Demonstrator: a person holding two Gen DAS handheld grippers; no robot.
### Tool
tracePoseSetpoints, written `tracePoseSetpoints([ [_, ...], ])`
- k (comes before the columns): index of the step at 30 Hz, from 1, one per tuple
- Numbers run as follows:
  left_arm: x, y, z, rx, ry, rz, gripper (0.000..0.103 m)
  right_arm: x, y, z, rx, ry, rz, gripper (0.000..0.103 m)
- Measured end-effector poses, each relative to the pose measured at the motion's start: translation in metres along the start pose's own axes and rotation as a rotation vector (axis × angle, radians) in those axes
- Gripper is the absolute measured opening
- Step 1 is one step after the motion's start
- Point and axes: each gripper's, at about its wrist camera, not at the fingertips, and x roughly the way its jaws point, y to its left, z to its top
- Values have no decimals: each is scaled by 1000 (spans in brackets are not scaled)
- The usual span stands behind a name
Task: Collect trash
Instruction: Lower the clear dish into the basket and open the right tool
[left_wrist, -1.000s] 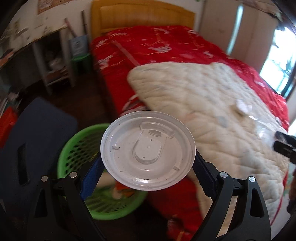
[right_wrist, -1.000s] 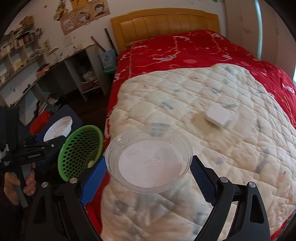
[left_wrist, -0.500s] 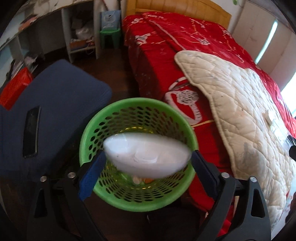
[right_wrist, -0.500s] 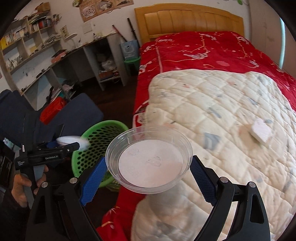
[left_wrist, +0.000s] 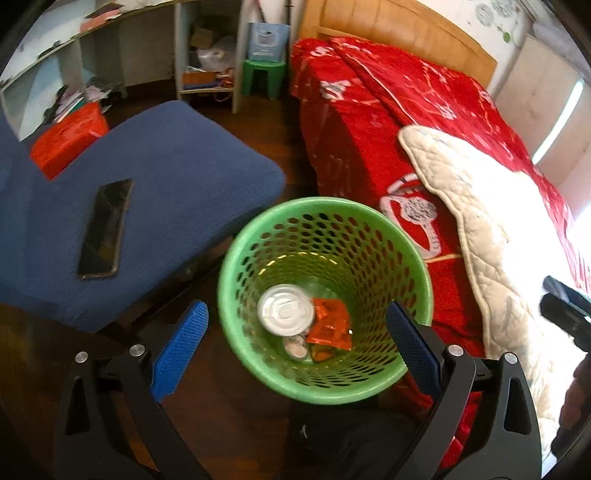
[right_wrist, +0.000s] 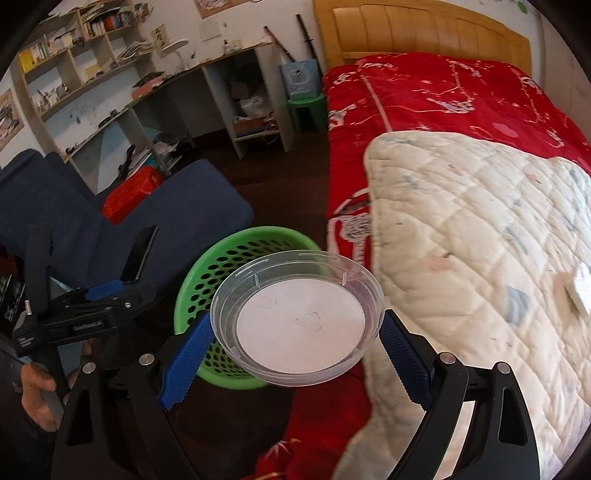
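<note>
A green perforated trash basket (left_wrist: 413, 273) stands on the dark floor beside the bed. A white plastic lid (left_wrist: 285, 309) lies inside it with an orange wrapper (left_wrist: 330, 328). My left gripper (left_wrist: 297, 345) is open and empty, right above the basket. It also shows in the right wrist view (right_wrist: 110, 288). My right gripper (right_wrist: 295, 338) is shut on a clear plastic bowl (right_wrist: 295, 314), held in the air near the basket (right_wrist: 207, 273), over the bed's edge. A small white scrap (right_wrist: 581, 286) lies on the cream quilt.
A red-covered bed (left_wrist: 369, 122) with a cream quilt (right_wrist: 480, 221) fills the right. A blue chair (left_wrist: 166, 173) with a black phone (left_wrist: 105, 229) on it stands left of the basket. A desk with shelves (right_wrist: 129, 96), a red bag (right_wrist: 131, 192) and a green stool (left_wrist: 264, 77) stand behind.
My left gripper carried the white lid over the basket, opened and let it fall in. My right gripper swung left toward the basket, still holding the clear bowl.
</note>
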Motion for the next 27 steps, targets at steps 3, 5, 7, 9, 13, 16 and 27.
tracePoseSetpoints([
  [3, -8, 9, 0, -25, -16, 10, 95, 12, 12, 1, -10, 17, 14, 87],
  [5, -12, 15, -1, -42, -24, 11, 95, 23, 21, 1, -13, 32, 27, 87],
  [7, -16, 21, -2, -60, -30, 16, 95, 32, 27, 1, -13, 43, 37, 87],
  [9, -17, 24, -2, -68, -32, 13, 95, 41, 34, 1, -9, 55, 57, 87],
  [13, -18, 27, -2, -81, -34, 13, 95, 52, 43, 0, -8, 73, 88, 89],
  [16, -19, 27, -2, -89, -35, 6, 95, 53, 46, -1, -3, 65, 96, 92],
  [27, -21, 1, -4, -45, -37, -14, 96, 14, 16, -16, 25, 24, 44, 92],
])
